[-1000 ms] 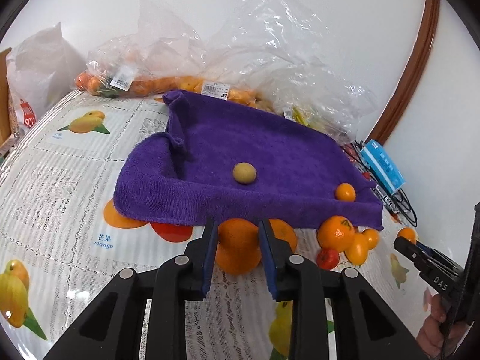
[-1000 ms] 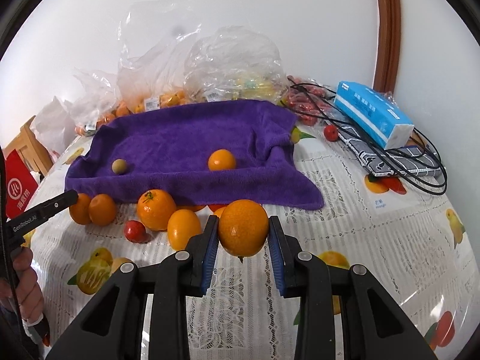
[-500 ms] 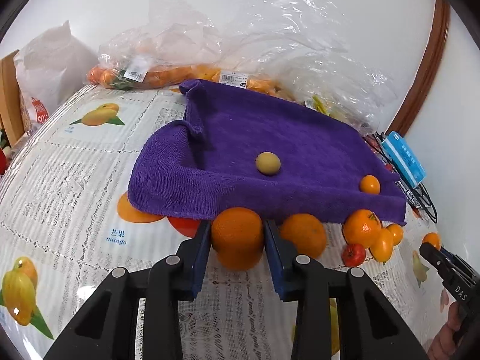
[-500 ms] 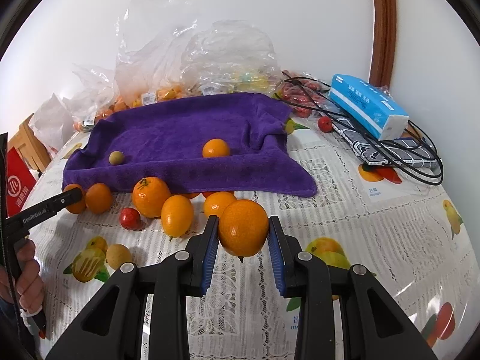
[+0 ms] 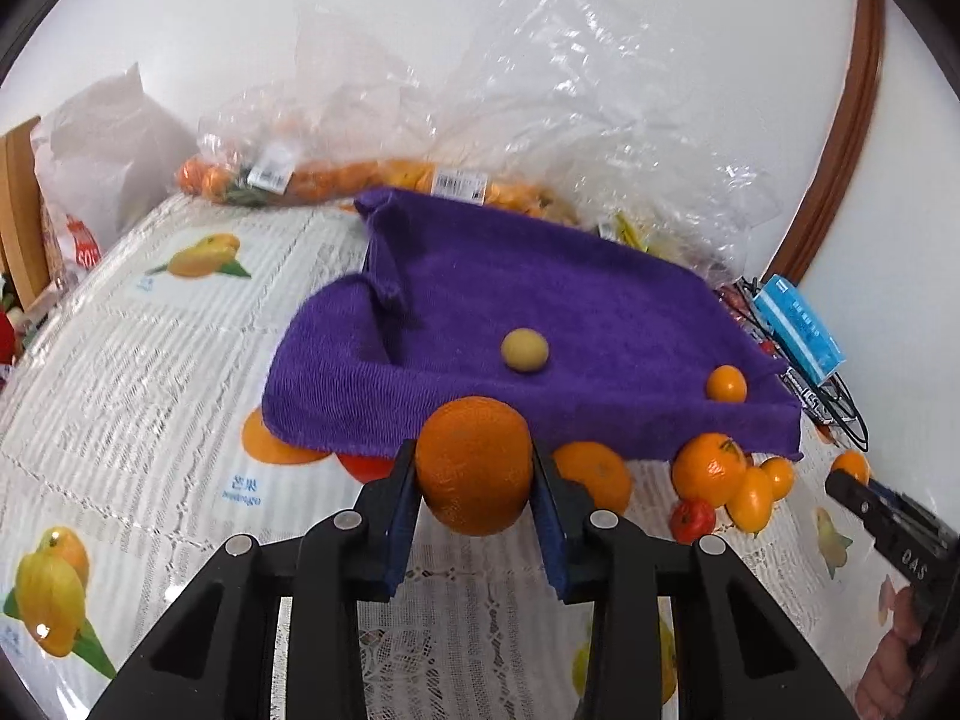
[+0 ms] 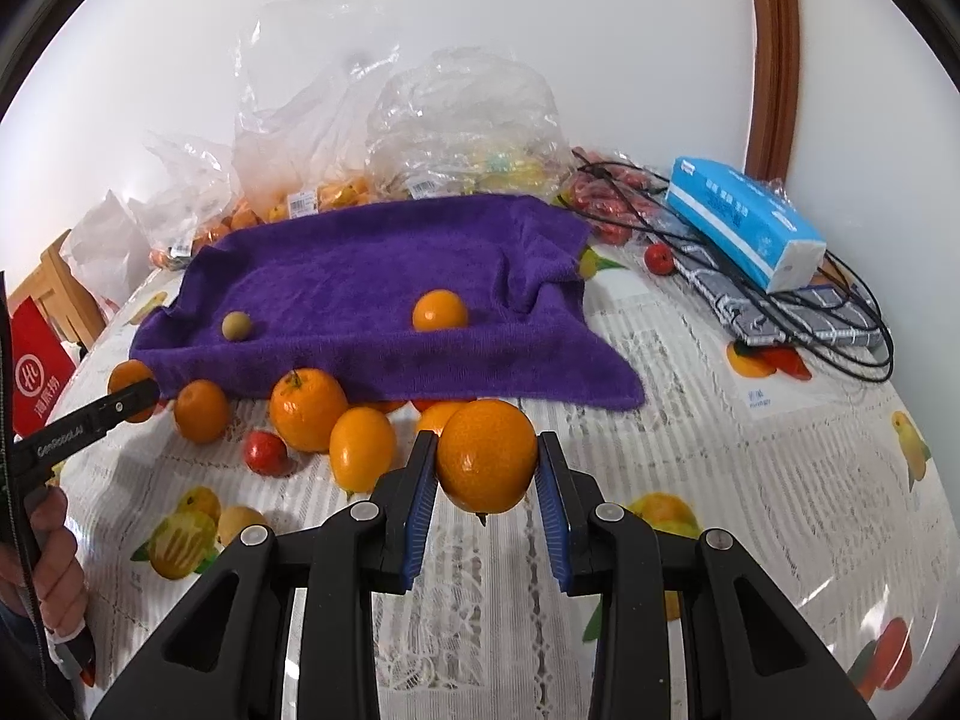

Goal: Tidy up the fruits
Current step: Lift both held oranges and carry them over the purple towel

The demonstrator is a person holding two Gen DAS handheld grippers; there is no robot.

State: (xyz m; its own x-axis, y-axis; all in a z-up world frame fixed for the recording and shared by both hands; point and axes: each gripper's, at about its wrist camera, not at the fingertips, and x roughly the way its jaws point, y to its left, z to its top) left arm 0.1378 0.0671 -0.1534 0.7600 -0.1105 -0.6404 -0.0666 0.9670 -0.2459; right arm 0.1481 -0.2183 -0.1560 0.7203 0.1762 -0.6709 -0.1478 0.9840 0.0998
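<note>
Each gripper is clenched on fruit above the worktop — the left gripper (image 5: 474, 483) on a rough-skinned round orange (image 5: 474, 465), the right gripper (image 6: 486, 474) on a smooth round orange (image 6: 486, 455) — so the carrying step seems underway, and next each likely needs lowering onto the rumpled purple towel (image 5: 540, 300) ahead.

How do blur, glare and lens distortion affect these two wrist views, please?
Left wrist view: motion-smeared white lace tablecloth; sharp round orange. Right wrist view: crisper; glare on glossy cloth at right; crumpled clear plastic bags glint. Both: fisheye bending, dark corner vignetting.
</note>
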